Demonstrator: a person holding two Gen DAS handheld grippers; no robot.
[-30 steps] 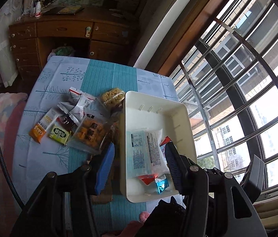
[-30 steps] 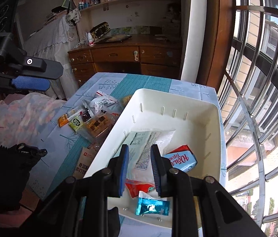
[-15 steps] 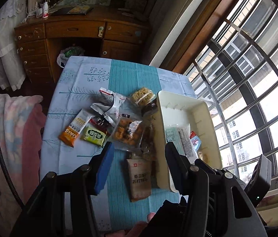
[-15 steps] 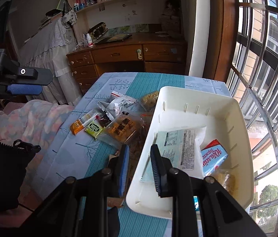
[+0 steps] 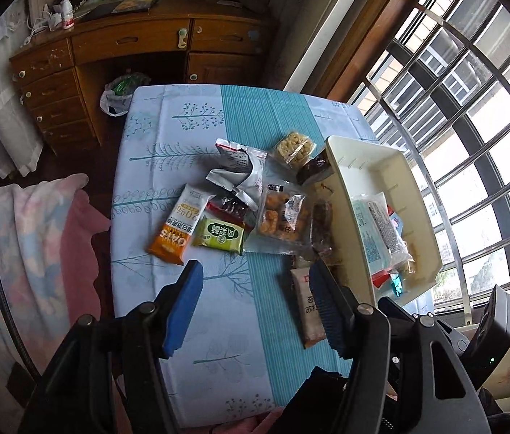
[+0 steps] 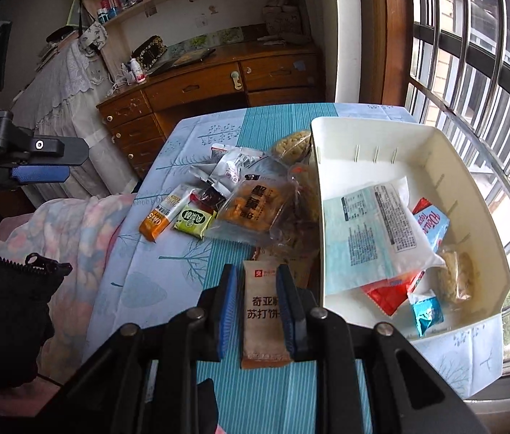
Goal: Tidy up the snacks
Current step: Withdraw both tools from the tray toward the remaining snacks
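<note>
**Snacks heaped beside a half-filled bin**

A loose pile of snacks [image 5: 255, 209] lies on the counter [image 5: 168, 166], pressed against the left wall of the white bin [image 6: 479, 195], which sits at the counter's window edge. In the pile: an orange oats bar [image 5: 178, 231], a green packet [image 5: 220, 235], a clear bag of orange pieces [image 6: 255, 209], crumpled silver wrappers [image 5: 240, 173] and a puffed-grain pack [image 5: 293, 149]. A tan cracker packet [image 6: 264, 311] lies apart, nearer the person, just beside the bin's near corner.

Inside the bin rest a large pale blue and white pouch [image 6: 370, 231], a blue-and-red packet [image 6: 434, 224], a red wrapper [image 6: 385, 294], a small teal sachet [image 6: 426, 313] and a crumbly clear-wrapped piece [image 6: 457, 275].

The right gripper [image 6: 256, 311] has its jaws nearly closed, hanging above the cracker packet with nothing held. The left gripper [image 5: 251, 303] stands partly open and empty over bare cloth, its jaws having just been opening; its right finger hides part of the cracker packet.

Beyond the counter stand a wooden desk [image 5: 128, 39], a plastic bag [image 5: 121, 94] on the floor, and a pink blanket [image 5: 19, 253] to the left
</note>
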